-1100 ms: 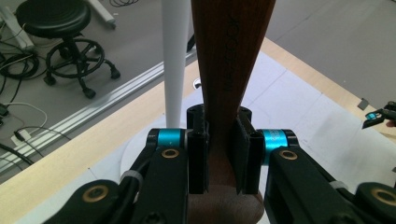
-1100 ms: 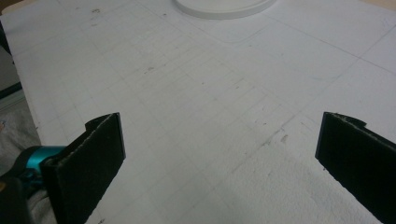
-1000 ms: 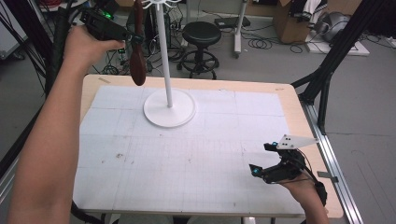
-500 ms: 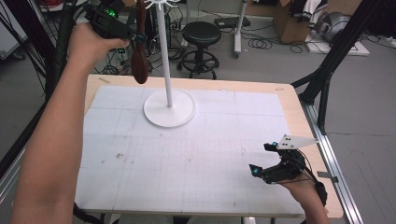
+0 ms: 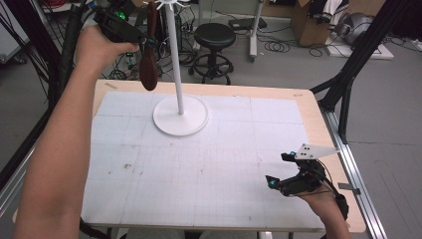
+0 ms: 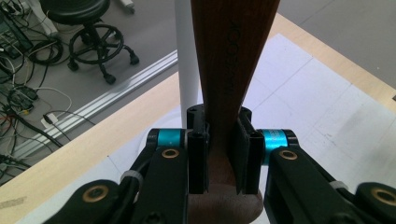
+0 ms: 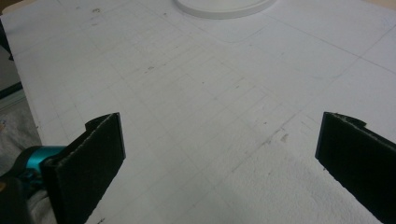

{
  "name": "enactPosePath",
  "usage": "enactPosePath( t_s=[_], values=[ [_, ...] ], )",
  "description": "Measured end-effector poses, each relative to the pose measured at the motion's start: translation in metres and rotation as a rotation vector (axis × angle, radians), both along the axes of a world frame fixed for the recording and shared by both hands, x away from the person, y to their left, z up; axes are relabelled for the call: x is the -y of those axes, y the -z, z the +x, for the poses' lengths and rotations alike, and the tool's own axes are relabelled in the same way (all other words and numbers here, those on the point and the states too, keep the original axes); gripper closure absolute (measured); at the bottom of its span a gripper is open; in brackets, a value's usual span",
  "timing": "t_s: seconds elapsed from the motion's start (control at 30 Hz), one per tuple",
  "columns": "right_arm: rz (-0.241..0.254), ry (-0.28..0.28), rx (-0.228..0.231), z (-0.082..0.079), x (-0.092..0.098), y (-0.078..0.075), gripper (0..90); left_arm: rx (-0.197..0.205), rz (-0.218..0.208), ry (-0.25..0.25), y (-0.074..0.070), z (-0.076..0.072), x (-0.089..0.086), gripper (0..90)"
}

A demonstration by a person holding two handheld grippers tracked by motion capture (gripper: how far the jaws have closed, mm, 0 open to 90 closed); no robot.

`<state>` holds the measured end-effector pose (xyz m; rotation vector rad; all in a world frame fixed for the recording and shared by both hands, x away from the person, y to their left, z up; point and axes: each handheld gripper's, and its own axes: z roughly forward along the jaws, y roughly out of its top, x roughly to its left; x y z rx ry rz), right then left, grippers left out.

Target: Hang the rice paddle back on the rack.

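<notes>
Your left gripper (image 6: 219, 154) has its jaws clenched on the handle of a brown wooden spoon (image 6: 229, 70); in the left gripper view the two black pads press the wood from either side at the lower middle of the frame, and the handle rises from there to the top edge. Just behind it, slightly left, stands the white pole of the stand (image 6: 187, 56), very near the spoon, though you cannot tell from that view whether they touch.

In the high view your left gripper (image 5: 144, 40) sits at the upper left, with the wooden spoon (image 5: 148, 69) hanging upright from it, bowl end down, in the air above the far left edge of the table (image 5: 318, 114). The spoon is beside the pole of the stand (image 5: 174, 64), whose round base rests on the white gridded mat (image 5: 199, 174) in the upper middle of the frame.

Your right gripper (image 7: 219, 154) has its jaws released and spread wide, with nothing between them but bare mat (image 7: 210, 93). In the high view the right gripper (image 5: 278, 172) lies low at the lower right, by the near right corner of the mat, well apart from the spoon and the stand.
</notes>
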<state>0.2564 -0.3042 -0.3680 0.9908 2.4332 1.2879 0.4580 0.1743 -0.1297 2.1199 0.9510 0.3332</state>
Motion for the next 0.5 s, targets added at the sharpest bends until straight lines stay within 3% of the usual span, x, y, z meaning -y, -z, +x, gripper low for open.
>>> enactPosePath(
  t_s=[0.5],
  values=[
    [0.001,-0.001,-0.003,-0.0001,-0.0001,0.0001,0.5,-0.002,-0.014,-0.001,0.0032,0.0049,0.0003,77.7]
  ],
)
